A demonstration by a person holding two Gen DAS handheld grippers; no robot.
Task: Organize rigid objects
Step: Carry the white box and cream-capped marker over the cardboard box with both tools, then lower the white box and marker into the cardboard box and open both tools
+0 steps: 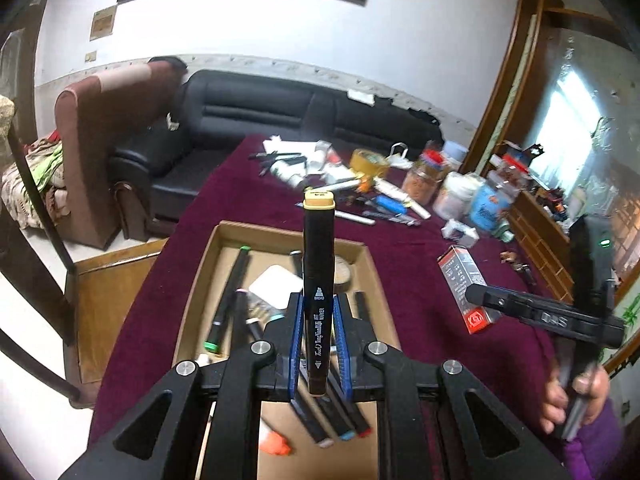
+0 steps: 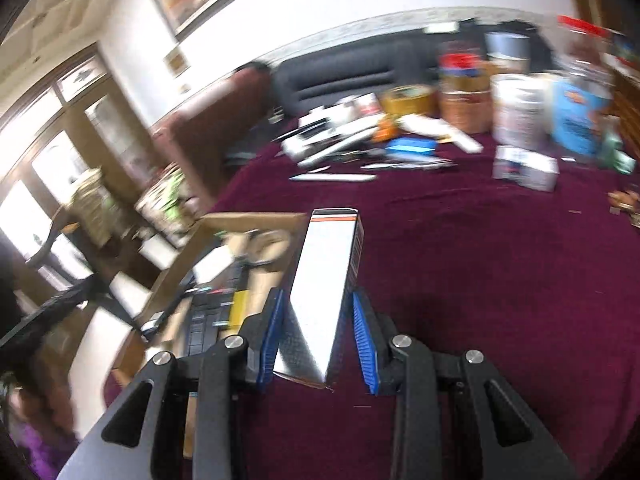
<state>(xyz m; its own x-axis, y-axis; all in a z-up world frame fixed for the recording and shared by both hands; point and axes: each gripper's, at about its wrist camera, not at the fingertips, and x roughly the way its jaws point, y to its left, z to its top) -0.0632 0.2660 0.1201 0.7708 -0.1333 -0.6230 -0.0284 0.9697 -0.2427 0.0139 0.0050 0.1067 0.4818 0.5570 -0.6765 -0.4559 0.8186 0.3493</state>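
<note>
My left gripper is shut on a black art marker with a tan cap, held upright above the cardboard tray. The tray holds several markers, a white card and a tape roll. My right gripper holds a long silver box with an orange stripe, its pads close on the box's sides, just right of the tray. From the left wrist view the right gripper shows at the right with that box.
A dark red cloth covers the table. A pile of pens, tubes, a tape roll and jars lies at the far end. A small white box sits far right. A black sofa stands behind the table.
</note>
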